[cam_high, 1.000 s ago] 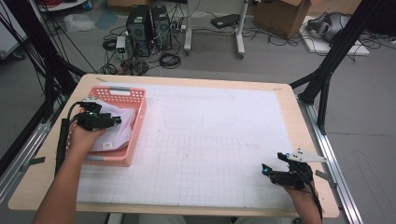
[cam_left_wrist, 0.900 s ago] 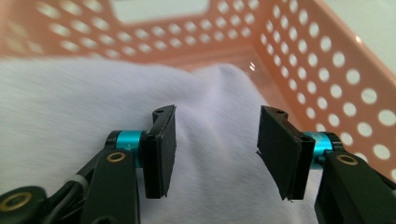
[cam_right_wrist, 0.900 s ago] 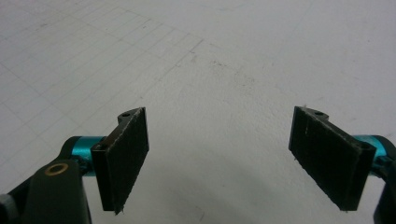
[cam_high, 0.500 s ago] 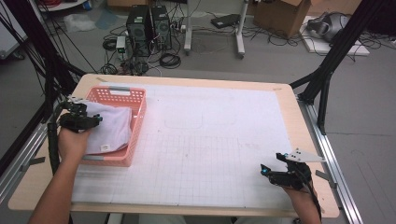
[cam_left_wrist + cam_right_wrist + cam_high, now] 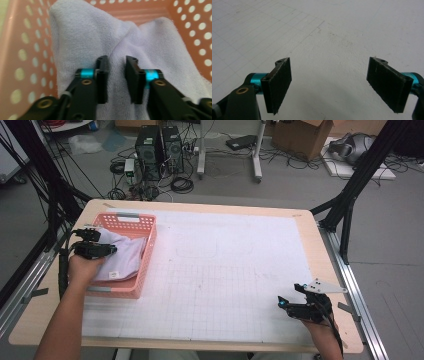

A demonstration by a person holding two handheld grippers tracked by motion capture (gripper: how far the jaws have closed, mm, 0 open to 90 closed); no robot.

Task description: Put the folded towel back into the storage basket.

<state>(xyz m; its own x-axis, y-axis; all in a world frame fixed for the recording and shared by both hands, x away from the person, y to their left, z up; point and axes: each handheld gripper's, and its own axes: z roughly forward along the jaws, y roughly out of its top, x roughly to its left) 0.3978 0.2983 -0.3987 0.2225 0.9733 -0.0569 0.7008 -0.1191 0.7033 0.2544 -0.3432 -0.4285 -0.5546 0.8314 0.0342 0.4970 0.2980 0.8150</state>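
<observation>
A pale lavender towel lies bunched in a pink perforated basket at the table's left. My left gripper reaches into the basket from its left side. Its jaws have just been closing, and in the left gripper view a raised fold of the towel is pinched between them, with the basket wall behind. My right gripper hovers low over the white gridded mat near the front right corner. In the right gripper view it stands open with nothing between its pads.
The white mat covers most of the wooden tabletop. Black frame posts stand at the table's right and left edges. Computer towers, cables and boxes sit on the floor beyond the far edge.
My left gripper shifted slightly toward the basket's left side and its jaws narrowed onto the towel's fold. The right gripper has stayed where it was.
</observation>
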